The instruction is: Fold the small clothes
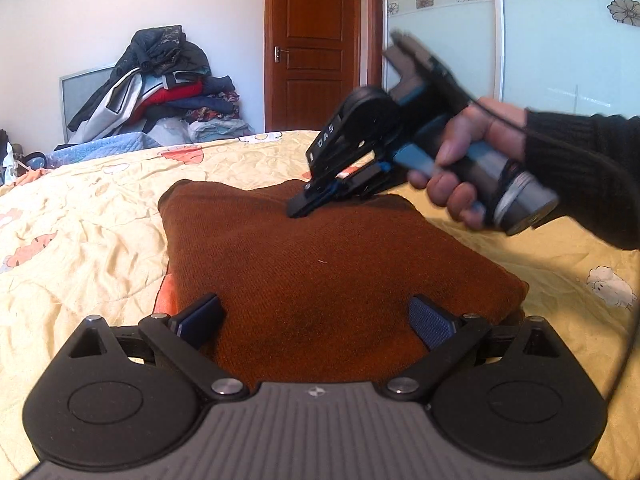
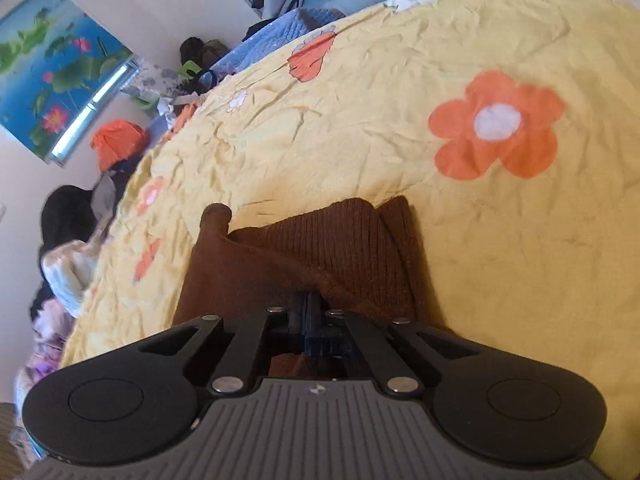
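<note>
Right gripper [image 2: 310, 312] tips buried in brown sweater [image 2: 304, 256].

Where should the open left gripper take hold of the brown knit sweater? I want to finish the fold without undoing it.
Probably the near edge of the brown sweater, which lies folded on the yellow quilt. The left gripper has its jaws open, straddling that edge, so it could come in low from the near side and close on the stacked layers there. The right gripper is shut at the far edge.
</note>
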